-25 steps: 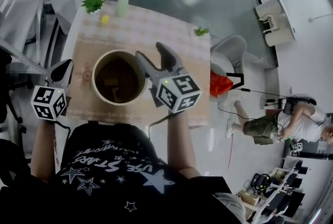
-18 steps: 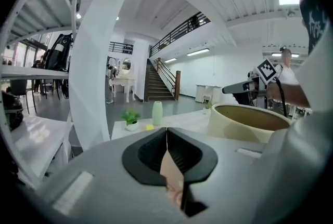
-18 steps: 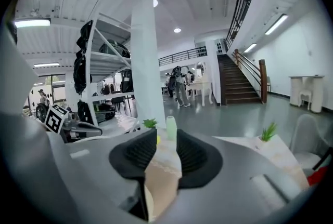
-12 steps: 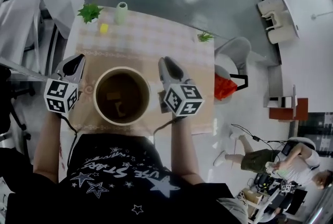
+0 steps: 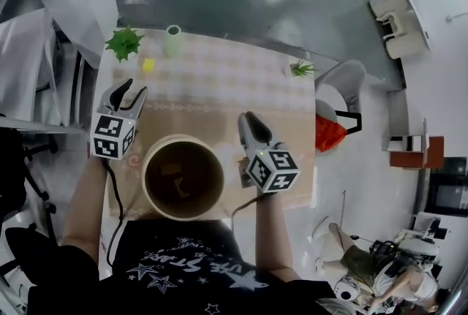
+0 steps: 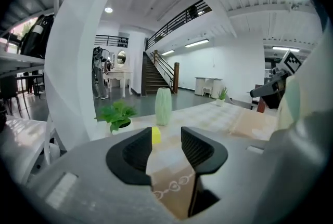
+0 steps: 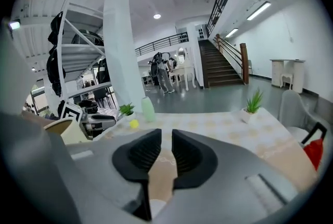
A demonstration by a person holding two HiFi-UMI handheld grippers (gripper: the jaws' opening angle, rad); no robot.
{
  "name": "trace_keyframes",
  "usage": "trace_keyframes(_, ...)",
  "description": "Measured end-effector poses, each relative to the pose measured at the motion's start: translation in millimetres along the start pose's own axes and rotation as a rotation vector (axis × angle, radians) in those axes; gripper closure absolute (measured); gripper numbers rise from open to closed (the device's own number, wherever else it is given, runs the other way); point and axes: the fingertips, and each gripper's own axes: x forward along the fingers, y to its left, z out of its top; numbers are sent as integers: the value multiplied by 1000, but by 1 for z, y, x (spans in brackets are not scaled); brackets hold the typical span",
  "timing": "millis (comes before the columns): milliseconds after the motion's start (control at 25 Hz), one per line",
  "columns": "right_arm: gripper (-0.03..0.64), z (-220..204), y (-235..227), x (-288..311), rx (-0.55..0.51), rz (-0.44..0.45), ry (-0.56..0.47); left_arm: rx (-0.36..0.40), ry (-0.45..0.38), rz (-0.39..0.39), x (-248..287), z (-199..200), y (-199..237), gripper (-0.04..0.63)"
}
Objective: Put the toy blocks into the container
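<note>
The round tan container [image 5: 155,198] stands at the table's near edge with a few blocks lying inside. One small yellow block [image 5: 148,65] lies on the checked cloth at the far left; in the left gripper view the yellow block [image 6: 155,135] shows beyond the jaw gap. My left gripper [image 5: 128,90] is left of and beyond the container; its jaws have just been opening and hold nothing. My right gripper [image 5: 248,120] is to the container's right; its jaws have just been closing to a narrow slit with nothing in it.
A green potted plant [image 5: 124,42] and a pale green vase [image 5: 172,39] stand at the table's far left corner, close to the yellow block. A small plant [image 5: 301,69] sits at the far right corner. A chair with a red bag [image 5: 330,134] is right of the table.
My left gripper moved from beside the container toward the far left of the table and opened. My right gripper came off the container's rim to its right side and closed up.
</note>
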Motion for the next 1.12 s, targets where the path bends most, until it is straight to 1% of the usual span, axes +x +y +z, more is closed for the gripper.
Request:
trace_keyframes(160,549,-10,-10,3,29,-21,18,-25,36,17,30,-4,6,373)
trace_keyframes(320,549,-17,-18,6,55,-37,26,-27,86,70,56,-12,14,353)
trace_keyframes(440,549,-21,-22,6,64,-43,31,-34,102,109,70,-15,16,350)
trace_keyframes(640,549,-24,-26,5,76,-53,36,-8,123,186,86,-17,24,350)
trace_keyframes(760,549,-25,-28,4,82,-59,35,9,166,209,90,-20,27,367)
trace_keyframes(840,549,-26,-28,4,86,-62,36,18,185,221,90,-24,30,449)
trace_keyframes(1000,549,-25,-26,6,94,-56,34,7,191,204,91,-25,30,453)
trace_keyframes(1120,549,-19,-21,7,84,-43,28,-51,179,173,86,-24,29,453)
